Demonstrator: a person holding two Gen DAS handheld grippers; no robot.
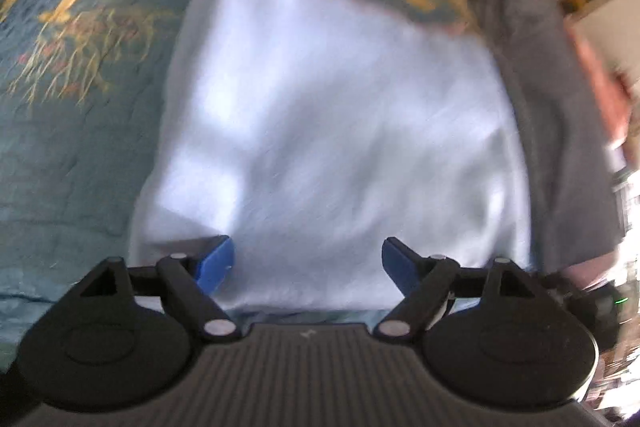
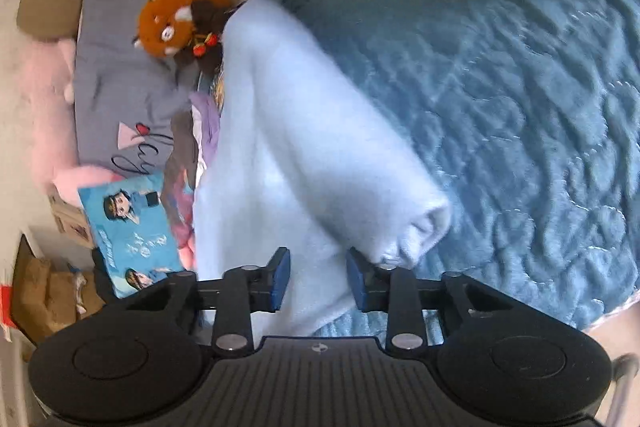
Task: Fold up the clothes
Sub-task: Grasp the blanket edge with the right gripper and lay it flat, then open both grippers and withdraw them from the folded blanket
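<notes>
Both the left gripper (image 1: 306, 263) and right gripper (image 2: 318, 279) hang agape and empty above the pale blue garment (image 1: 320, 131) on the teal quilt (image 2: 520, 87); blur hides its shape.

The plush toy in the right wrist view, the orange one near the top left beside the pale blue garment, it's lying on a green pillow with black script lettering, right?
Not quite: the pillow is grey-lavender, not green, as the right wrist view shows. The rest holds: the orange plush toy lies on it, near the top left, beside the pale blue garment, and the pillow carries black script lettering.
</notes>
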